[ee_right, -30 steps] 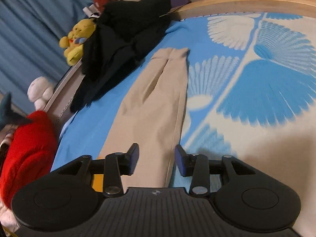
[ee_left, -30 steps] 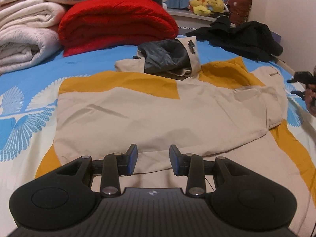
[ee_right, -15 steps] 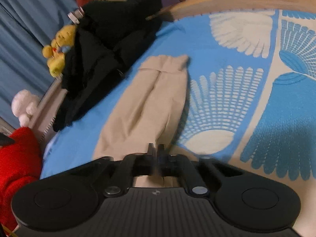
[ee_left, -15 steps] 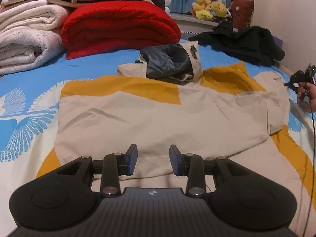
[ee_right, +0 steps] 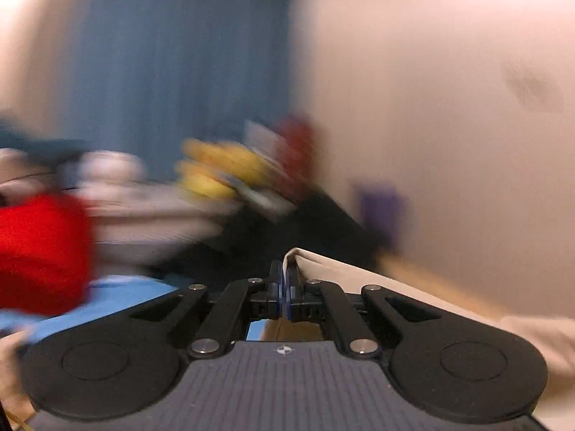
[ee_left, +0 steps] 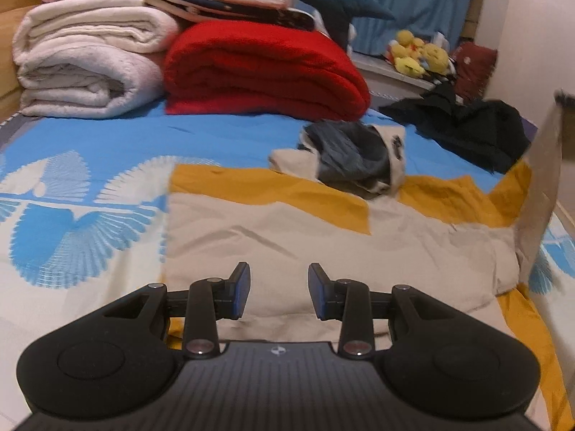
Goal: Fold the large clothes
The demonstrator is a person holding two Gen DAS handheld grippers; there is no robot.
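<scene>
A large beige and mustard jacket (ee_left: 323, 237) lies spread on the bed, its grey-lined hood (ee_left: 355, 158) bunched at the far end. My left gripper (ee_left: 279, 289) hovers open over the jacket's near hem with nothing between its fingers. At the right edge of the left wrist view the beige sleeve (ee_left: 542, 186) rises off the bed. In the blurred right wrist view my right gripper (ee_right: 284, 287) is shut on the beige sleeve (ee_right: 359, 273), which drapes away to the right.
Folded white blankets (ee_left: 86, 68) and a red blanket (ee_left: 266, 72) are stacked at the head of the bed. A black garment (ee_left: 463, 125) lies at the far right, with yellow plush toys (ee_left: 417, 54) behind it. The wall (ee_left: 532, 28) is close on the right.
My right gripper shut on the sleeve end and swung it up off the bed, rolling as it rose. The left gripper lifted a little and stayed open.
</scene>
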